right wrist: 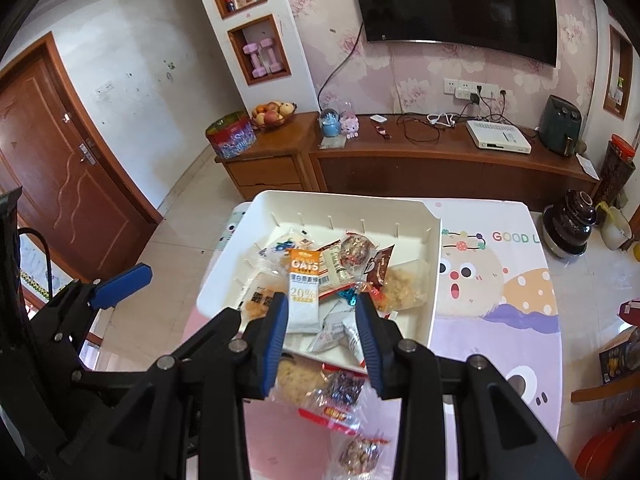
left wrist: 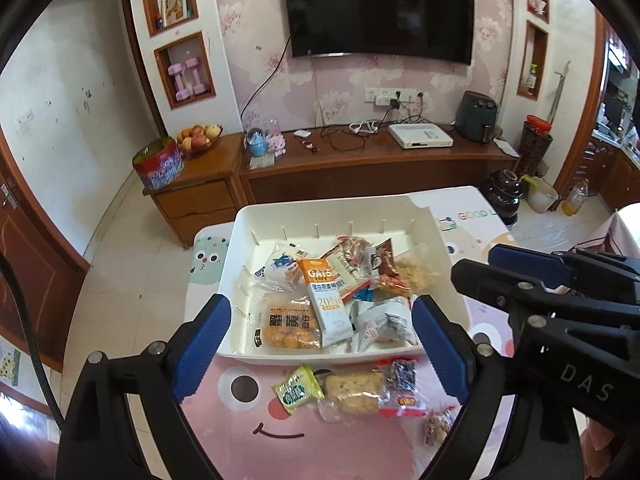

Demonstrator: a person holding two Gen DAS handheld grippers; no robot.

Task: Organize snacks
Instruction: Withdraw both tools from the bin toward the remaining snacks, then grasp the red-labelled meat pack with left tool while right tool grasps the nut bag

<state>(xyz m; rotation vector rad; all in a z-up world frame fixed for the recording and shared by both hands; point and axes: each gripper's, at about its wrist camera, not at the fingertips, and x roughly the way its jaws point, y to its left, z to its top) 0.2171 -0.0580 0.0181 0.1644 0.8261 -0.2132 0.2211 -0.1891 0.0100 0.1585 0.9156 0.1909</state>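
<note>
A white tray (left wrist: 244,228) holds several snack packets, among them an orange-and-white OATS bar (left wrist: 325,300). On the table in front of it lie a green packet (left wrist: 298,389), a clear-wrapped rice cake (left wrist: 352,394), a red packet (left wrist: 400,388) and a small nut packet (left wrist: 438,426). My left gripper (left wrist: 320,344) is open and empty above the tray's near edge. My right gripper (right wrist: 322,340) is open and empty over the tray's (right wrist: 434,280) near edge, with the rice cake (right wrist: 298,380), red packet (right wrist: 340,400) and nut packet (right wrist: 360,454) just below it.
The table has a pink cartoon cloth (left wrist: 280,452). Beyond it stands a wooden TV cabinet (left wrist: 360,164) with a fruit bowl (left wrist: 199,138), a white box (left wrist: 420,136) and cables. A door (right wrist: 60,168) is at the left. A dark jar (right wrist: 568,224) sits on the floor.
</note>
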